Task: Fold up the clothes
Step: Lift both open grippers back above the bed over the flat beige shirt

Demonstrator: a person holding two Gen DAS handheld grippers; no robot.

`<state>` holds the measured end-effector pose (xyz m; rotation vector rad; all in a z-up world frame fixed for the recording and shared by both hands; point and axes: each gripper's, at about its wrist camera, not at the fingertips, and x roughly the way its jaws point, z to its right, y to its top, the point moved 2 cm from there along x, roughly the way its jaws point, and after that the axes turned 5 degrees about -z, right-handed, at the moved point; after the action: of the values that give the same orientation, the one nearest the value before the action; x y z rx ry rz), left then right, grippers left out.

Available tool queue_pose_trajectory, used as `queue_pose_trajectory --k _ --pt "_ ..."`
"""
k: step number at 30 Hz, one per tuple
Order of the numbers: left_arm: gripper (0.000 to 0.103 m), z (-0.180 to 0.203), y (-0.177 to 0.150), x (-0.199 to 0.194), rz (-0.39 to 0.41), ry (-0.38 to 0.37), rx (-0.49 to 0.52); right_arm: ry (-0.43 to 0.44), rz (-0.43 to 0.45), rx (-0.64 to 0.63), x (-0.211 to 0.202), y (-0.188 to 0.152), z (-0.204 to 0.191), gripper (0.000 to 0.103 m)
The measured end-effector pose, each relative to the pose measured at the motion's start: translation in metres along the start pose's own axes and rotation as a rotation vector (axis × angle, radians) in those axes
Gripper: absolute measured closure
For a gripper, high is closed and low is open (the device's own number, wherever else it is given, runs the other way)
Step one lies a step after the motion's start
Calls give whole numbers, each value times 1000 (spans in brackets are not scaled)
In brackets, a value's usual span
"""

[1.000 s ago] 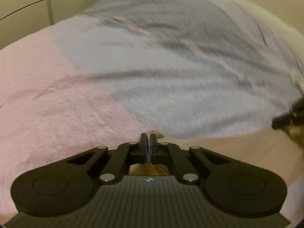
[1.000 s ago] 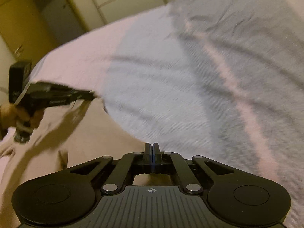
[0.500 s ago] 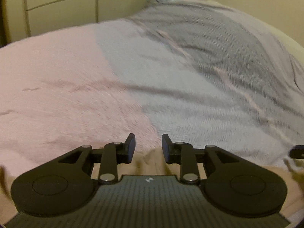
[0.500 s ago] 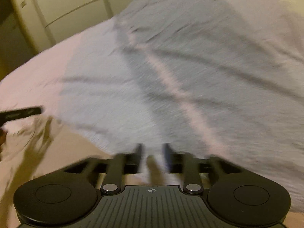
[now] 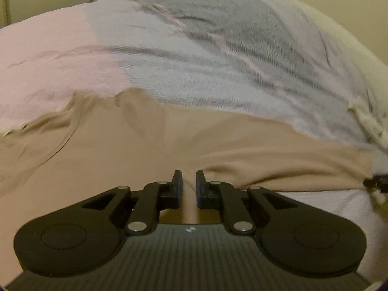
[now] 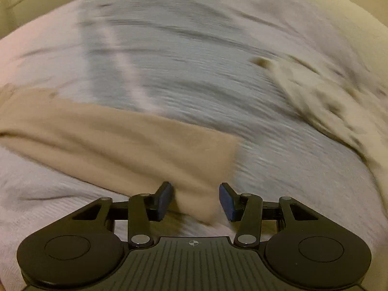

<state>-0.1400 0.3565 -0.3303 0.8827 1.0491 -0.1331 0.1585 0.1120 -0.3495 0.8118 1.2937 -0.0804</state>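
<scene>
A soft tan cloth (image 5: 169, 145) lies flat on the bed (image 5: 218, 60), which has a ribbed cover in pink and grey patches. The left tongs (image 5: 186, 189) are open just a little, with tan cloth showing in the gap; I cannot tell if they touch it. The right tongs (image 6: 196, 201) are open wide around a corner of the tan cloth (image 6: 121, 140), not pinching it. Only the right view shows a lumpy cream cloth (image 6: 322, 101) clearly; it is blurry.
</scene>
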Motion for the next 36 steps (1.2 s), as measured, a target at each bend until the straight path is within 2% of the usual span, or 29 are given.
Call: queue_pose_trajectory --k 3,6,7,8,9,10,11,13,15,18,19,21,23,24,28,30,32,34,35,36 --pt "91 10 -19 -20 -1 -11 -35 2 32 80 -17 -3 6 55" --pt "90 21 -49 -28 -78 -17 -89 3 19 114 -15 -8 3 55" --pt "90 24 -60 -33 -111 -5 -101 -24 -26 101 -6 -11 -2 55" --pt "90 27 -73 -43 -135 12 -108 -98 -88 84 2 -13 -4 55" --pt "90 27 -86 -59 -142 23 -124 -164 -121 91 0 -13 -6 55" --pt "90 26 -101 -78 -139 32 -146 -180 -130 121 -10 -11 -6 55" --pt "89 25 -115 -98 -137 40 -167 -142 -118 142 -23 -9 -8 55" --pt "89 15 -145 -130 -133 96 -233 -8 -66 123 -56 -9 -23 55" --pt "89 -2 -179 -157 -125 197 -315 147 -12 -15 -83 -20 -57 55" --pt "90 -27 -227 -185 -102 381 -432 366 26 -268 -108 -61 -118 55" --pt "90 -32 -242 -192 -87 427 -464 390 4 -324 -106 -79 -132 55" --pt "92 -37 -267 -202 -83 445 -552 390 -63 -424 -98 -118 -155 55" --pt "92 -24 -283 -215 -95 447 -618 313 -136 -516 -94 -154 -168 55" --pt "92 -15 -289 -223 -102 447 -647 289 -136 -538 -100 -164 -166 55" --pt "92 44 -293 -256 -227 482 -636 253 -244 -532 -139 -174 -146 55" --pt "89 74 -283 -284 -237 484 -620 269 -234 -495 -173 -161 -133 55" --pt "82 99 -270 -317 -206 480 -606 325 -188 -424 -216 -142 -125 55" --pt "78 120 -248 -350 -140 505 -581 403 -159 -361 -260 -125 -122 53" --pt "72 128 -238 -364 -109 527 -570 440 -147 -339 -280 -118 -121 50" --pt "68 135 -229 -379 -81 551 -562 462 -134 -329 -297 -112 -120 43"
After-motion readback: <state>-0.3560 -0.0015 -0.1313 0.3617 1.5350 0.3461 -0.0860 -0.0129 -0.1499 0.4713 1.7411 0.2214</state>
